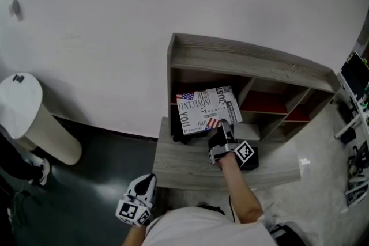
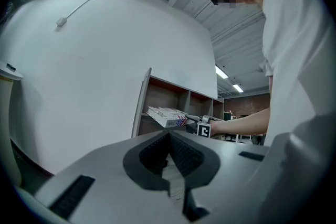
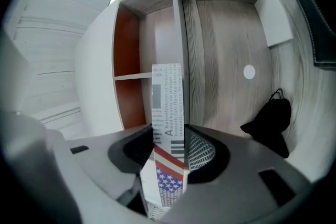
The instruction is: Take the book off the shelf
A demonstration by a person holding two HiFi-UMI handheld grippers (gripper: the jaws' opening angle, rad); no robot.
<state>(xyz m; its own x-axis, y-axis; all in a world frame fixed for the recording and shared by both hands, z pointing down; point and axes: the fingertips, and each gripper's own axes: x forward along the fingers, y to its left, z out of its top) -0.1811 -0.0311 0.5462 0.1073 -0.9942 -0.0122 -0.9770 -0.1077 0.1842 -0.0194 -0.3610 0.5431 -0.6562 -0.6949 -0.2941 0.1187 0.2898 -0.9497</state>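
Your right tool (image 1: 225,131) is closed on the book (image 1: 206,108), its pads pinching the near edge by the flag-printed corner. The book sits at the front of the shelf (image 1: 248,60), half out of the leftmost compartment and tilted, its far end toward the shelf's back panel. Your left tool (image 1: 147,182) hangs low in front of the shelf, well clear of it, jaws together with nothing between them. Judged from its thin edge and flat lie, the book is probably light and fairly stiff. Its printed cover looks smooth, so a hold at one corner may let it pivot or slide. A bite further in along that edge, or nearer the spine, would likely carry it more steadily. As for contents, the leftmost compartment also holds a black soft item (image 3: 274,118) lying on its floor just beside the book. The compartments to the right show only their red-brown back panels.
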